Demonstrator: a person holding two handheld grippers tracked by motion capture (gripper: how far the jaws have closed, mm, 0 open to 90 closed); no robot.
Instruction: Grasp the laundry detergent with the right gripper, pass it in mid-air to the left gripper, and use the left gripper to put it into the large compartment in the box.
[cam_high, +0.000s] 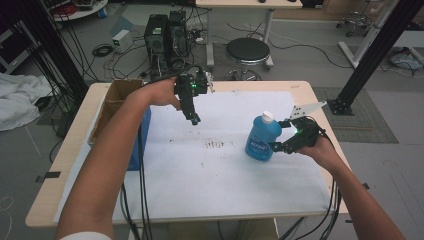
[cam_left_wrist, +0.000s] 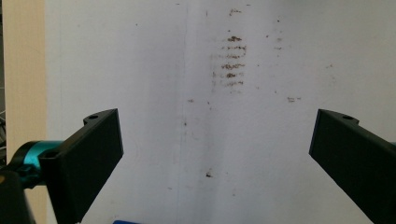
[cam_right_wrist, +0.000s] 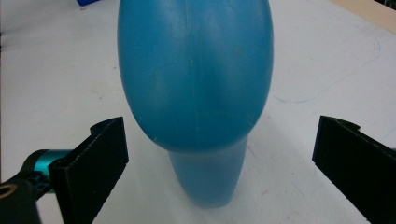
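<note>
blue bottle (cam_high: 262, 138) with its white cap stands upright on the white sheet (cam_high: 210, 170), right of the table's middle. right gripper (cam_high: 274, 146) sits low just beside it, jaws spread wide on either side of the bottle's body, not touching it. left gripper (cam_high: 195, 120) hangs above the sheet near the far left, pointing down, jaws wide apart with nothing between them. a cardboard box (cam_high: 117, 95) sits at the left edge.

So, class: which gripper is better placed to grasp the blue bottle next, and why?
Right. The right gripper is level with the bottle, jaws open on either side of it. The left gripper hangs open above bare paper, away from the bottle.
</note>
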